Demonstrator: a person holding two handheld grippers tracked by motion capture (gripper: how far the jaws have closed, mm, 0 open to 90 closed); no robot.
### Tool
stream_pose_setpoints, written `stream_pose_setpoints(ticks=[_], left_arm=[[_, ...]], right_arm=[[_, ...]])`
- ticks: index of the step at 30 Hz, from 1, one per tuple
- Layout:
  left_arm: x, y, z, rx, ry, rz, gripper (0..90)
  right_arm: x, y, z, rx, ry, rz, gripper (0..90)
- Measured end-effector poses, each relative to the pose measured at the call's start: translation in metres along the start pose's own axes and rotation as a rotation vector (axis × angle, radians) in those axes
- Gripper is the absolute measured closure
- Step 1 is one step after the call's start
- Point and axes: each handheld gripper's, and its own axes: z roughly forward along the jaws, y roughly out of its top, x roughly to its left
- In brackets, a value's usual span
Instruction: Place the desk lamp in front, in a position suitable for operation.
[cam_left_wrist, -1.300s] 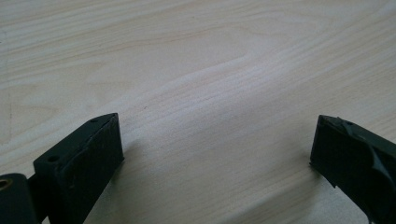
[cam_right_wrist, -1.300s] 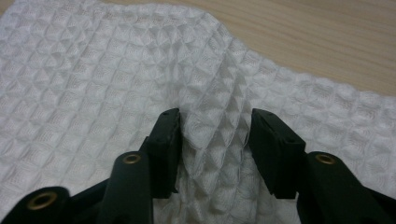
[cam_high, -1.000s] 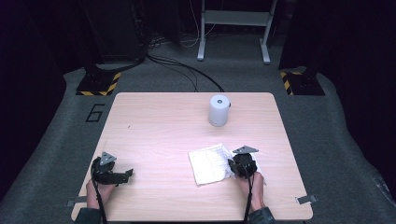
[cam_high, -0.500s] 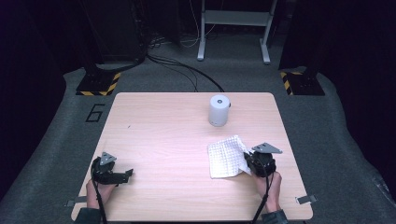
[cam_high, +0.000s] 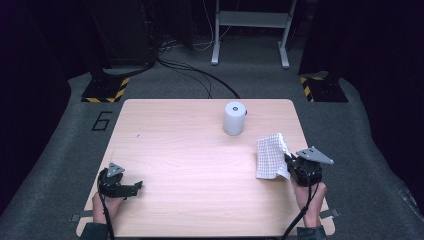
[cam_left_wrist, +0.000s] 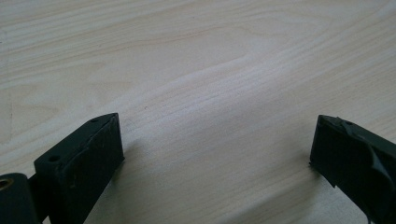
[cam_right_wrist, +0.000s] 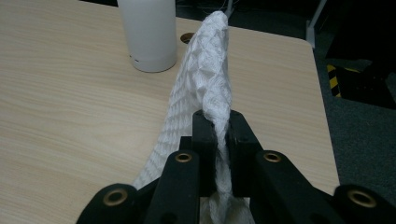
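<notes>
A white waffle-textured cloth (cam_high: 269, 157) hangs off the table at the right, pinched at its edge by my right gripper (cam_high: 291, 166). In the right gripper view the two black jaws are shut on the cloth (cam_right_wrist: 205, 88), which rises ahead of my right gripper (cam_right_wrist: 218, 122) and drapes down to the left. My left gripper (cam_high: 134, 186) rests low on the wooden table (cam_high: 180, 150) near its front left corner. Its jaws stand wide apart over bare wood in the left gripper view, with nothing between them at my left gripper (cam_left_wrist: 215, 140).
A white cylinder (cam_high: 234, 118) stands upright at the back middle of the table, and it appears as the white cylinder (cam_right_wrist: 148, 32) just left of the raised cloth. A small round hole (cam_right_wrist: 187, 37) sits in the tabletop behind it. Dark floor with cables lies beyond.
My right gripper has moved right and upward, lifting the cloth from flat on the table into a hanging drape. The left gripper has stayed put.
</notes>
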Motion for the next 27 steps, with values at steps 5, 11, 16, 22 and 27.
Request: stream_pose_setpoints(ticks=[5,11,16,22,27], left_arm=[[0.0,0.0,0.0,0.0,0.0,0.0,2.3],[0.0,0.0,0.0,0.0,-0.001,0.0,2.4],[0.0,0.0,0.0,0.0,-0.001,0.0,2.4],[0.0,0.0,0.0,-0.001,-0.001,0.0,2.5],[0.0,0.0,0.0,-0.001,-0.001,0.0,2.5]], right_arm=[[-0.006,-0.007,0.009,0.025,-0.017,0.037,83.9],[-0.012,-0.031,0.036,0.12,-0.076,0.101,84.0],[-0.014,-0.046,0.051,0.174,-0.102,0.134,84.1],[-0.012,-0.067,0.073,0.259,-0.122,0.109,84.1],[-0.011,-0.07,0.076,0.263,-0.131,0.093,84.1]])
